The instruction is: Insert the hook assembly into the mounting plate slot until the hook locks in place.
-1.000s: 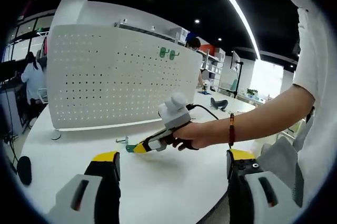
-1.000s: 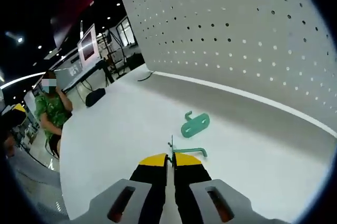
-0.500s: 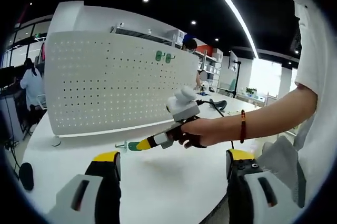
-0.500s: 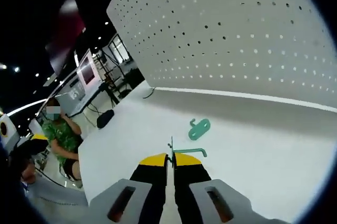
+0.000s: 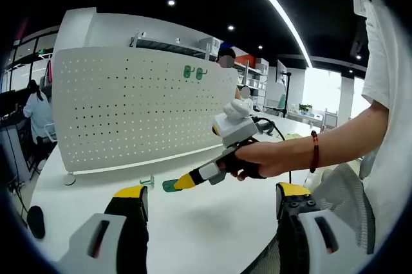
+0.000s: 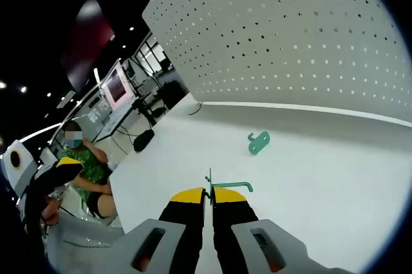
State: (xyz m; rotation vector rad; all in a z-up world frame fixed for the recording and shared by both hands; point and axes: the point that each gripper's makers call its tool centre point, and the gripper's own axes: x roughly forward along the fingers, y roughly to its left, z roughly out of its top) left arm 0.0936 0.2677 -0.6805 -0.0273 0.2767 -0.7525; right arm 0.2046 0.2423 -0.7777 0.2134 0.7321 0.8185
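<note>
My right gripper (image 6: 208, 191) is shut on a thin green wire hook (image 6: 229, 186) that sticks out past its yellow tips. A small green mounting plate (image 6: 259, 142) lies flat on the white table (image 6: 193, 158), ahead of the hook and apart from it. In the left gripper view a hand holds the right gripper (image 5: 182, 182) above the table, hook end pointing left, with the plate (image 5: 147, 181) on the tabletop just beyond it. My left gripper (image 5: 211, 191) stands open near the table's front edge, with nothing between its jaws.
A large white pegboard (image 5: 135, 110) stands upright at the back of the table, with two green hooks (image 5: 191, 71) hung near its top. A person in green (image 6: 87, 166) sits past the table's far edge. A black object (image 5: 33, 221) lies at the left.
The right gripper has risen off the table with the hook still in it. The plate stays on the table and now lies farther ahead of the hook.
</note>
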